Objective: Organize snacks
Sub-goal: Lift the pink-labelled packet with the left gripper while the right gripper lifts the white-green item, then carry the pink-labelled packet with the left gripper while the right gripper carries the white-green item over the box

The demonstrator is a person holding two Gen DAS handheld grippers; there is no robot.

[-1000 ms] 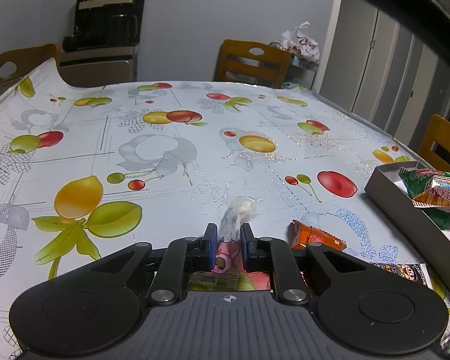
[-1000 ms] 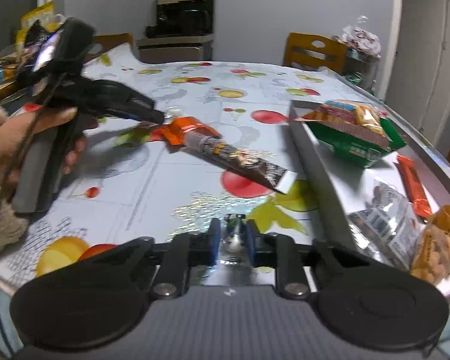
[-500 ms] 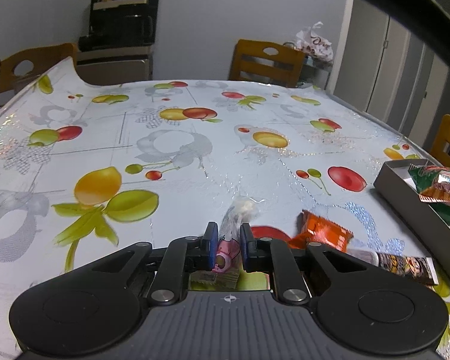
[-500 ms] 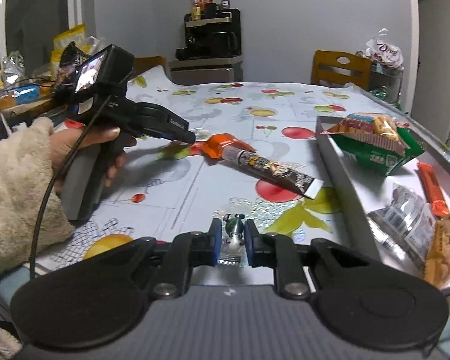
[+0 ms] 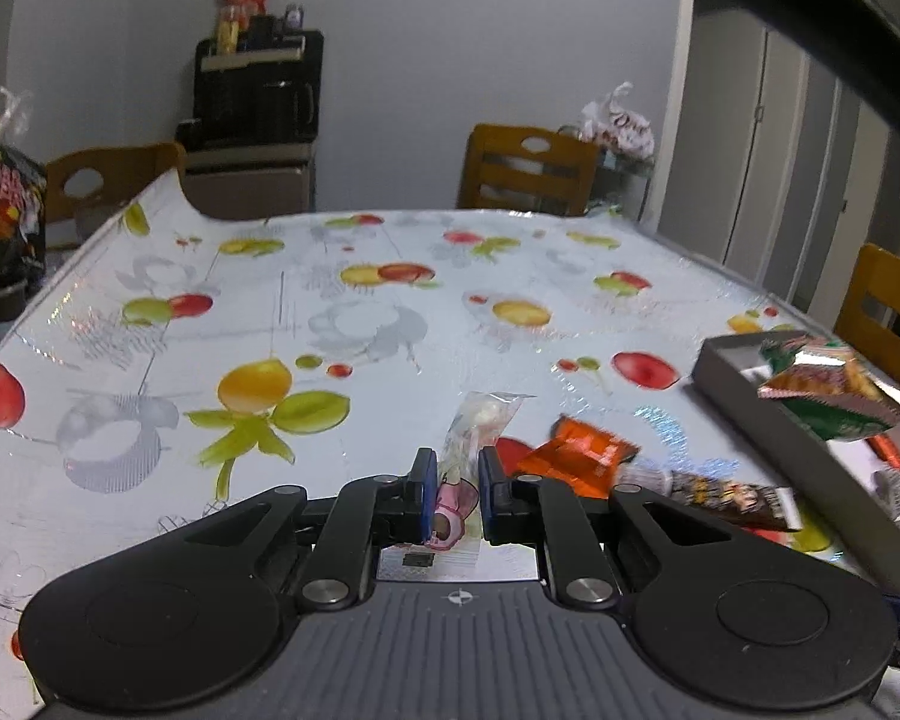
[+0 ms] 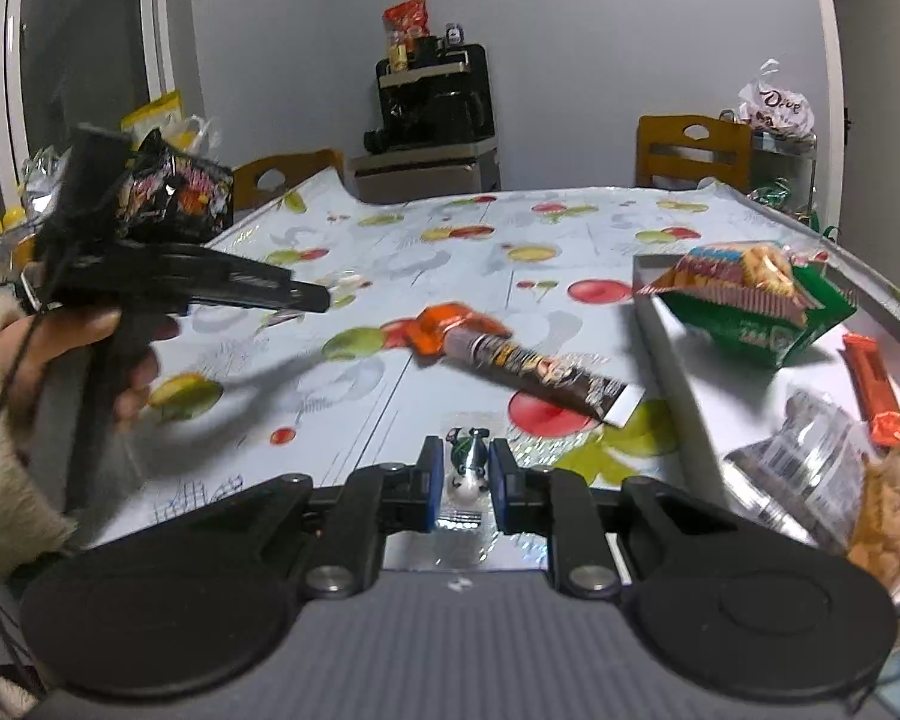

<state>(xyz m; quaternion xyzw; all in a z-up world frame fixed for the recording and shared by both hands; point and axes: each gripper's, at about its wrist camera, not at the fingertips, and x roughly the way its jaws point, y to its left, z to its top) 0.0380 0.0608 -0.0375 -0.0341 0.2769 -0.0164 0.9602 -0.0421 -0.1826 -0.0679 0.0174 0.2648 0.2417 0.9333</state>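
My left gripper [image 5: 455, 495] is shut on a small clear candy packet with a pink print [image 5: 474, 438] and holds it above the fruit-print tablecloth. In the right wrist view the left gripper [image 6: 324, 299] is raised at the left, held by a hand. My right gripper [image 6: 461, 477] is shut on a small clear packet with a green and white figure [image 6: 467, 465]. A long orange and brown snack bar [image 6: 510, 357] lies on the cloth, and also shows in the left wrist view [image 5: 648, 471]. A grey tray [image 6: 666, 324] at the right holds a green cracker bag [image 6: 750, 300] and other snacks.
The tray [image 5: 744, 387] is at the right edge in the left wrist view. Wooden chairs [image 5: 528, 171] stand around the table. A dark snack bag [image 6: 180, 198] sits off the table's left side. A black appliance [image 6: 432, 99] stands on a cabinet at the back wall.
My left gripper has risen and drawn back with the pink candy packet. My right gripper has also lifted and pulled back with its packet. The snack bar has not moved.
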